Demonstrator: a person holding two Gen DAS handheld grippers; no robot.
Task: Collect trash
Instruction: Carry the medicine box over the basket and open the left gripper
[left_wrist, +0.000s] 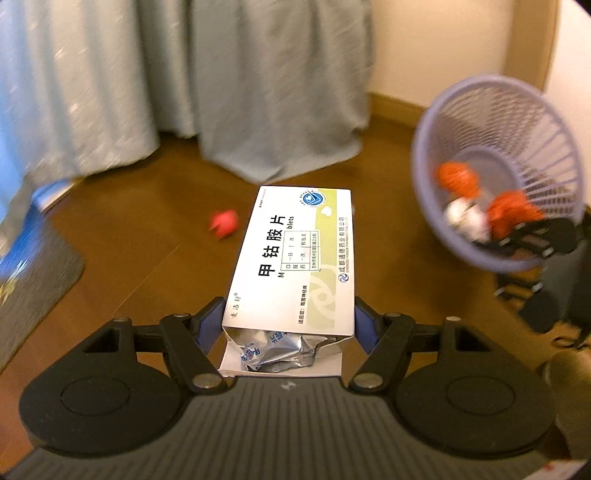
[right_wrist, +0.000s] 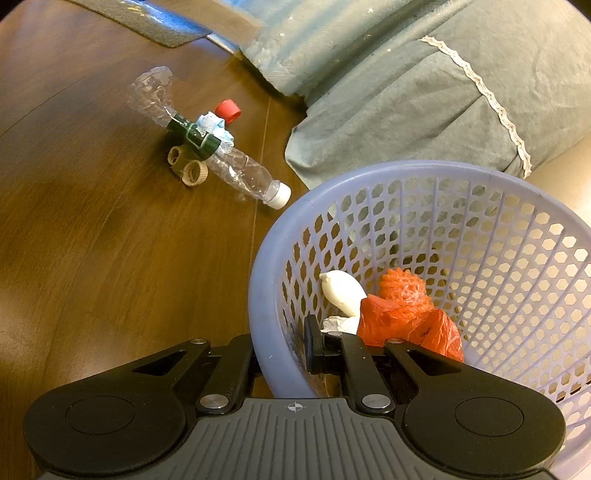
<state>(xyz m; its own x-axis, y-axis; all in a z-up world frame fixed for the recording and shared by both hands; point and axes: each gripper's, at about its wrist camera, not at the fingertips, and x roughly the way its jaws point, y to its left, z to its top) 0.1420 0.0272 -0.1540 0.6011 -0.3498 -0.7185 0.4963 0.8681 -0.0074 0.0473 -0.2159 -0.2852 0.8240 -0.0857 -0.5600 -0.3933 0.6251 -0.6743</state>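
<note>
A: Item: medicine box. Your left gripper clamps its open end; long axis runs straight ahead.

B: Destination: lavender basket, right of frame. Your right gripper is pinched on its rim.

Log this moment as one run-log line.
left gripper: shut on medicine box | right gripper: shut on basket rim | in basket: red bag | on floor: plastic bottle
</note>
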